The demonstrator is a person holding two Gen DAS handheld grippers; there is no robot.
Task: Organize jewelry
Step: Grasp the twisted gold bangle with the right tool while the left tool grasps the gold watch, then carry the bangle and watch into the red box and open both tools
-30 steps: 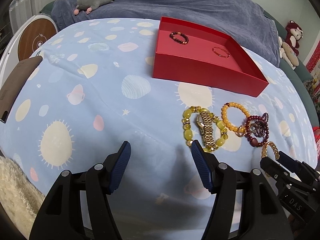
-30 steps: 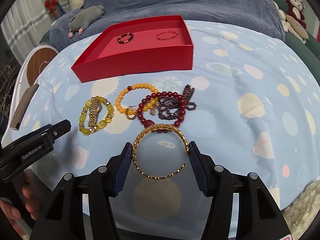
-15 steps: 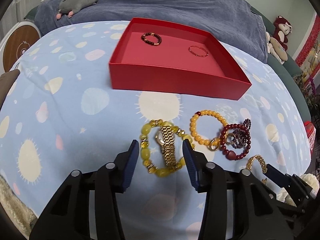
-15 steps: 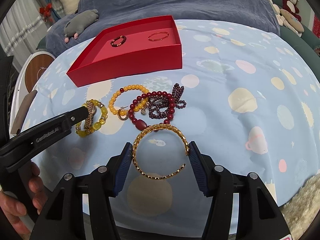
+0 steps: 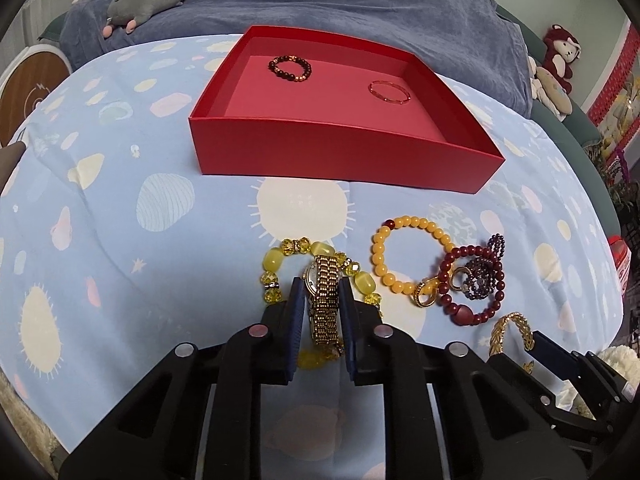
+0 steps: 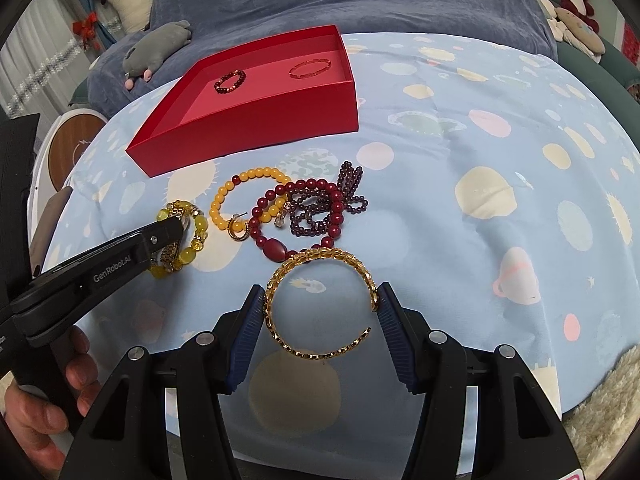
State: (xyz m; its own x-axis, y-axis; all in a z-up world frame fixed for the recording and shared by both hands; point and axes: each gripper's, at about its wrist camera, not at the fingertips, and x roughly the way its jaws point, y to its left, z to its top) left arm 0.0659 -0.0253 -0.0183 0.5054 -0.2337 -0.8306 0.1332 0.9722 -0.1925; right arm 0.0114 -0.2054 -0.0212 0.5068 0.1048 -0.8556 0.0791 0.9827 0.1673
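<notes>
- My left tool (image 5: pixel 320 300) was nearly closed, its two blue pads pressed against either side of the gold watch (image 5: pixel 325 300), which lay across the yellow bead bracelet (image 5: pixel 280 260) on the bed's blue patterned sheet (image 5: pixel 120 240).
- I could not tell whether the watch had left the sheet; it looked clamped but still low.
- My right tool (image 6: pixel 322 304) stood wide apart around the gold chain bangle (image 6: pixel 320 300), pads just beside or touching its sides; whether it truly gripped I could not tell.
- The red box (image 5: pixel 340 152) sat farther up the bed with two pieces inside: a dark bead bracelet (image 5: pixel 289 68) and a thin red bangle (image 5: pixel 389 92), well apart from each other.
- Outside the box there remained the watch, the yellow bead bracelet, the orange bead bracelet (image 5: pixel 408 256), a red bead bracelet (image 6: pixel 296 216) tangled with a purple bead strand (image 6: pixel 344 188), a small gold earring (image 6: pixel 238 230), and the bangle.
- I judged the job was early: two items in, most left, the watch next to go in.
</notes>
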